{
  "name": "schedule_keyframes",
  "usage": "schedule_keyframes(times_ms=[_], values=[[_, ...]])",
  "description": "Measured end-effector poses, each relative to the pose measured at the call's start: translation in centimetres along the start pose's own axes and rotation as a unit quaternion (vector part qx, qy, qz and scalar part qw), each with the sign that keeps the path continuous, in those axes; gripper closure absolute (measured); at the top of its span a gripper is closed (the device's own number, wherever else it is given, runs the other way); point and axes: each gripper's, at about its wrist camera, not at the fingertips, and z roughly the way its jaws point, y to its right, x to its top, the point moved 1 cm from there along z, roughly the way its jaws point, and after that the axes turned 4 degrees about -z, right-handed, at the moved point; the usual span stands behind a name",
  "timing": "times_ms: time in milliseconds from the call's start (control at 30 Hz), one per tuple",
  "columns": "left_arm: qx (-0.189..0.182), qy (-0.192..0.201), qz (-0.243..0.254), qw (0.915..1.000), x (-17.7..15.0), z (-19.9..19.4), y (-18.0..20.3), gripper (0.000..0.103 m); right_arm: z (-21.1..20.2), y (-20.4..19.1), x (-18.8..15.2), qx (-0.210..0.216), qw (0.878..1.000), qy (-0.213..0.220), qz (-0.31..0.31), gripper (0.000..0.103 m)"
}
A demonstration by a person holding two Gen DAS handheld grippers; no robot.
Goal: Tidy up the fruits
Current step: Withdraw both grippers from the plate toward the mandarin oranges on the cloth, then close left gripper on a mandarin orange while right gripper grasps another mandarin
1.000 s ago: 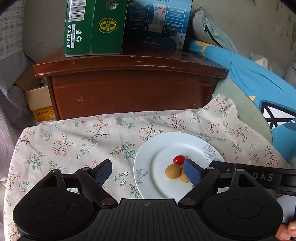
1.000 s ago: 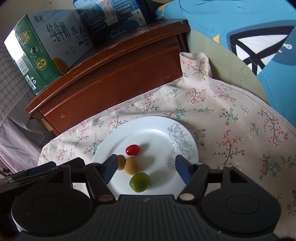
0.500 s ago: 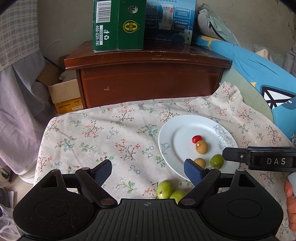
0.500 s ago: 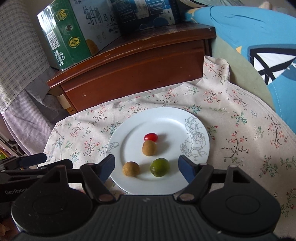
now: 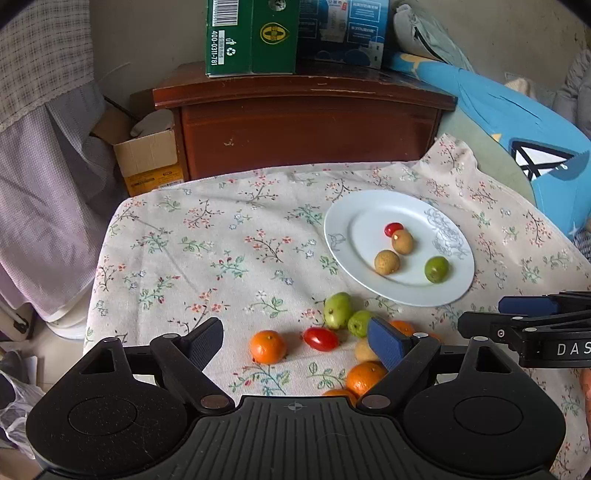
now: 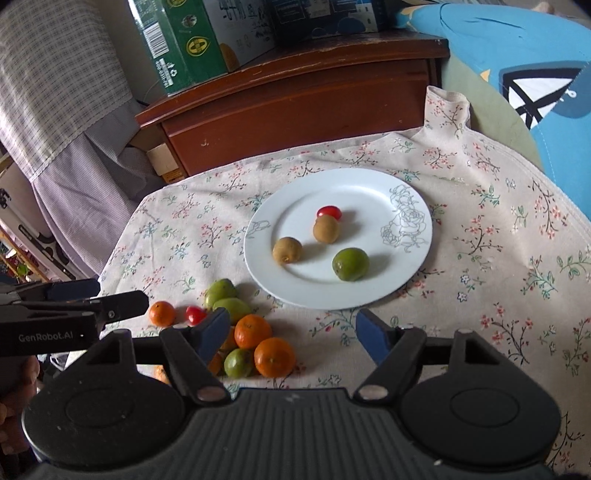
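Observation:
A white plate on the floral cloth holds a cherry tomato, two brown fruits and a green fruit. Loose fruit lies on the cloth near the plate's front left: oranges, a cherry tomato and green fruits. My left gripper is open and empty above the loose fruit. My right gripper is open and empty, just in front of the plate.
A dark wooden cabinet stands behind the table, with a green carton and a blue carton on top. A cardboard box sits on the floor at left. A blue cushion lies at right.
Both grippers have pulled back and up from the plate. The loose fruit pile has come into view. A green fruit now lies on the plate.

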Motion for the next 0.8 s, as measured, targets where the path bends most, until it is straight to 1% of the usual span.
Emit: schedule_keyframes(times_ms=[133, 267, 333, 400, 567, 600, 700, 767, 800], values=[[-0.008, -0.014, 0.018, 0.9997, -1.5, -0.3, 0.6, 0.016, 0.0, -0.4, -1.2, 0.010, 1.000, -0.011, -0.013, 0.027], [-0.019, -0.022, 0.051, 0.9982, -3.0, -0.4, 1.4, 0.016, 0.7, -0.2, -1.8, 0.005, 1.000, -0.022, -0.009, 0.029], [-0.020, -0.028, 0.064, 0.9973, -3.6, -0.1, 1.7, 0.016, 1.0, -0.1, -1.9, 0.003, 1.000, -0.023, -0.003, 0.034], [-0.018, -0.034, 0.075, 0.9964, -4.1, 0.1, 1.9, 0.017, 1.3, 0.1, -2.0, 0.003, 1.000, -0.026, 0.004, 0.037], [-0.040, -0.034, 0.076, 0.9957, -4.5, 0.5, 1.9, 0.019, 2.3, 0.2, -2.2, 0.000, 0.999, -0.033, 0.012, 0.045], [-0.038, -0.036, 0.077, 0.9957, -4.6, 0.6, 2.0, 0.019, 2.4, 0.3, -2.2, 0.001, 0.999, -0.033, 0.014, 0.048], [-0.042, -0.040, 0.079, 0.9952, -4.7, 1.1, 2.1, 0.019, 2.7, 0.2, -2.2, 0.011, 0.999, -0.034, 0.019, 0.050], [-0.043, -0.041, 0.085, 0.9946, -4.9, 1.3, 2.3, 0.020, 2.9, -0.1, -2.1, 0.014, 0.999, -0.030, 0.015, 0.051], [-0.043, -0.042, 0.088, 0.9943, -5.0, 1.4, 2.4, 0.023, 3.0, -0.2, -2.1, 0.015, 0.999, -0.028, 0.012, 0.053]])
